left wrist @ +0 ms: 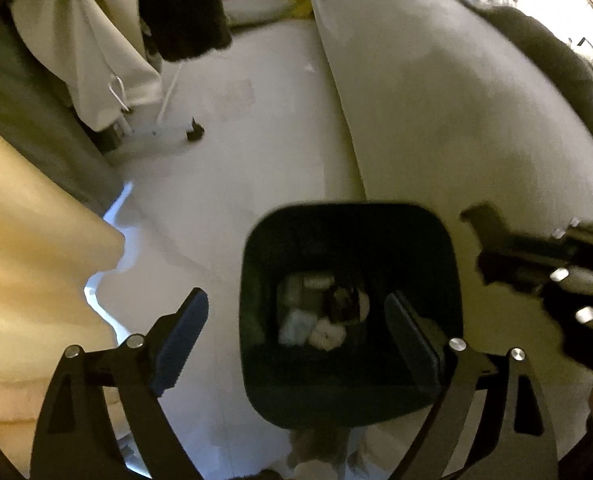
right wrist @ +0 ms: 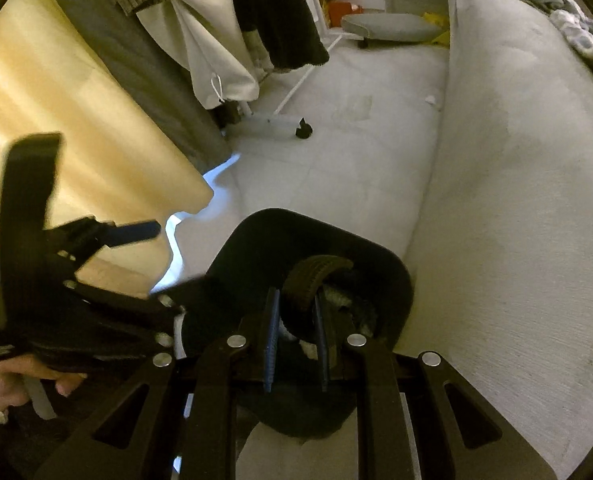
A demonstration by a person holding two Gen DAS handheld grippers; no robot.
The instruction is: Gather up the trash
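Two grippers hang over a black bin point(left wrist: 350, 312) that stands on the pale floor point(left wrist: 232, 160), hard against the side of a light-covered bed point(left wrist: 456, 120). The right gripper point(right wrist: 296, 334) is pressed in on a dark, ribbed, curved scrap point(right wrist: 310, 280), whose upper end arches above the blue pads just over the bin's mouth. The left gripper point(left wrist: 296, 328) is spread wide with nothing between its fingers, one over the floor and the other over the bin's opening. Crumpled white tissues point(left wrist: 324, 332) lie at the bottom of the bin. Left of it hangs a yellow curtain point(right wrist: 76, 120), with a grey one behind. Farther off, clothes point(right wrist: 216, 40) hang on a rack above a small black caster point(right wrist: 303, 130), and a grey cushion point(right wrist: 388, 26) lies at the far wall.
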